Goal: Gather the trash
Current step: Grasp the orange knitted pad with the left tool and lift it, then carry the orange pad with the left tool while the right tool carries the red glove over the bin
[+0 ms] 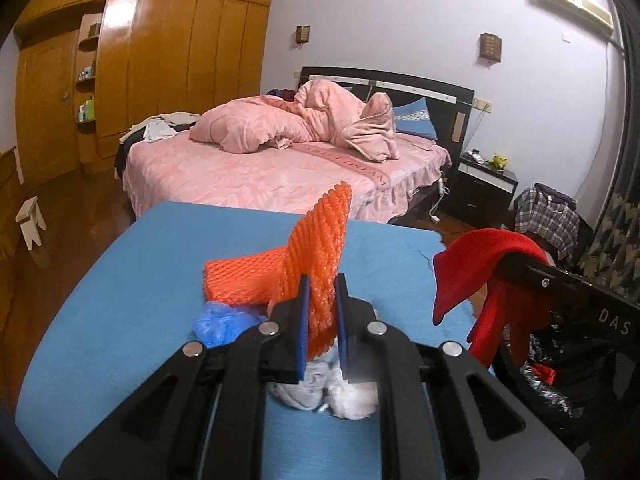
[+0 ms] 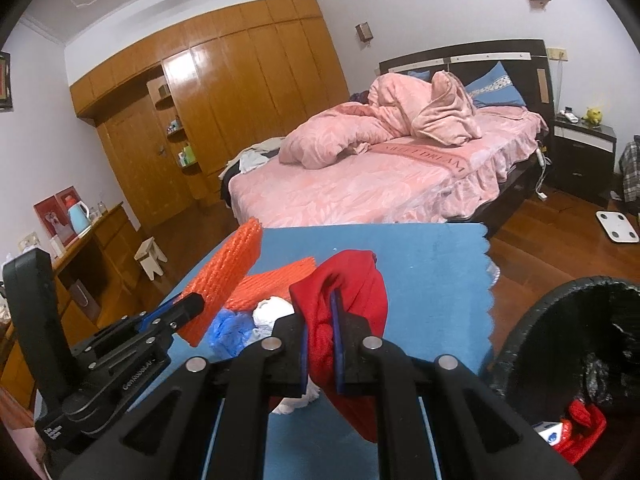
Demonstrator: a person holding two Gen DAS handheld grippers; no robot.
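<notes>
left wrist view first: the left gripper is clamped on an orange foam net, blue pads squeezing its lower part while the rest sticks up above the fingers. a second orange net lies flat on the blue table just behind, with a blue plastic bag and white crumpled tissue right under the jaws. off to the right, a red cloth hangs from the other tool.

right wrist view: the right gripper is pinched shut on that red cloth, fabric bunched between the pads and drooping below. black trash bin sits just right of the table.
</notes>
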